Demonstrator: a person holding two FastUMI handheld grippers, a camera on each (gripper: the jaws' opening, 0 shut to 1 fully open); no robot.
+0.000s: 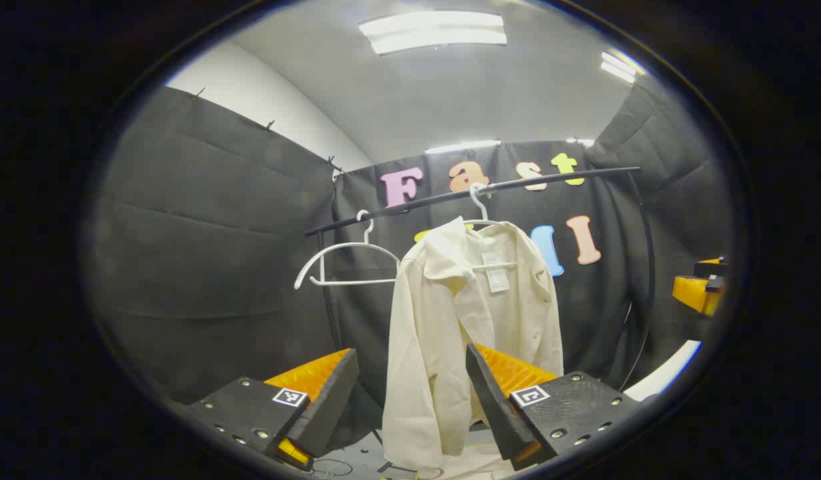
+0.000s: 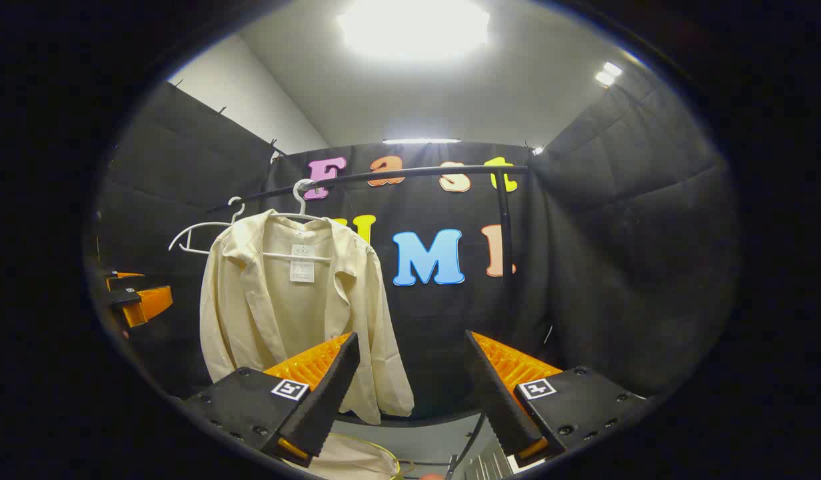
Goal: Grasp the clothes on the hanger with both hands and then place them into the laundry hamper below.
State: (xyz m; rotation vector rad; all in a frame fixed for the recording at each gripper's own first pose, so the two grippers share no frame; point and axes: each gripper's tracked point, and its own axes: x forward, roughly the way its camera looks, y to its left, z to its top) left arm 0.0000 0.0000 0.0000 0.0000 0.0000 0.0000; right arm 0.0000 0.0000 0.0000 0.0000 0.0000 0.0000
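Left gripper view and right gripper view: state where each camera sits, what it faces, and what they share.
Left gripper view: rides the left gripper, open, facing the cream long-sleeved shirt straight ahead; the right gripper shows at its right edge.
Right gripper view: rides the right gripper, open, facing the black rail; shirt toward its left.
Shared: shirt, rail, empty white plastic hanger.

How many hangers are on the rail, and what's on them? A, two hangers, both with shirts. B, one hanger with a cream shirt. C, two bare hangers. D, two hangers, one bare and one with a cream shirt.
D: on the rail, a bare white hanger hangs beside the one carrying the cream shirt.
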